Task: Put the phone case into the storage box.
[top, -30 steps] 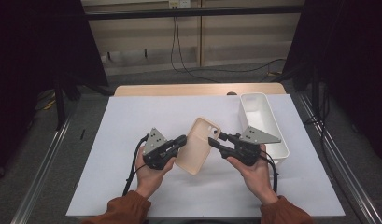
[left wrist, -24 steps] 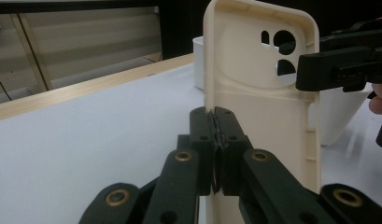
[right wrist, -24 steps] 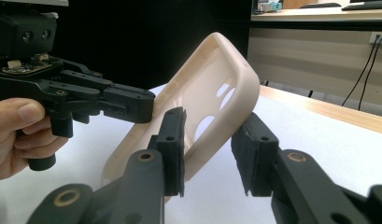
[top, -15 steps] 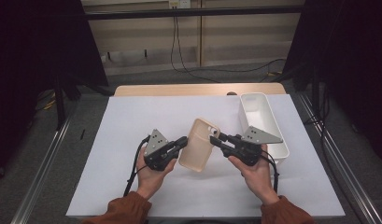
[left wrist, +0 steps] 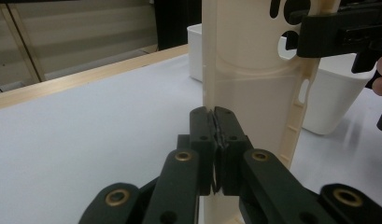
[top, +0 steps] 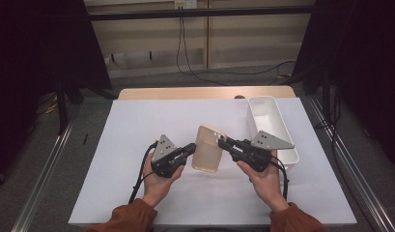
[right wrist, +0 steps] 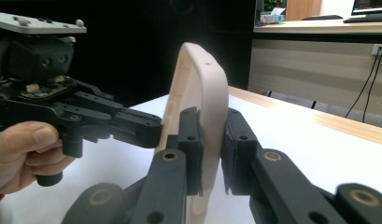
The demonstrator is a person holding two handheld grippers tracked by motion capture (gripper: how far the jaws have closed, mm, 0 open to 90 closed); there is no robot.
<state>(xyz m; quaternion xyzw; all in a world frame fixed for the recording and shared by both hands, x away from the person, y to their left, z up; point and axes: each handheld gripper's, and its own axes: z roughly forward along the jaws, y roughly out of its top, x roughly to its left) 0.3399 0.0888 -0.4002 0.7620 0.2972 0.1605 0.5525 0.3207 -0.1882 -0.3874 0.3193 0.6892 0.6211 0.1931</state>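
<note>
Right gripper (top: 227, 143) jaws have just been closing onto the case (top: 207, 151), now pinching its 3 o'clock edge while left gripper (top: 191, 148) clamps its 9 o'clock edge, case lifted mid-table; transfer to the bin (top: 287, 153) at 2 o'clock apparently remains.

Cream phone case (top: 207, 149) (left wrist: 254, 93) (right wrist: 198, 107), camera cutouts at top, soft-looking, held off white table sheet between my two grippers, tilted, one edge pinched each side.
</note>
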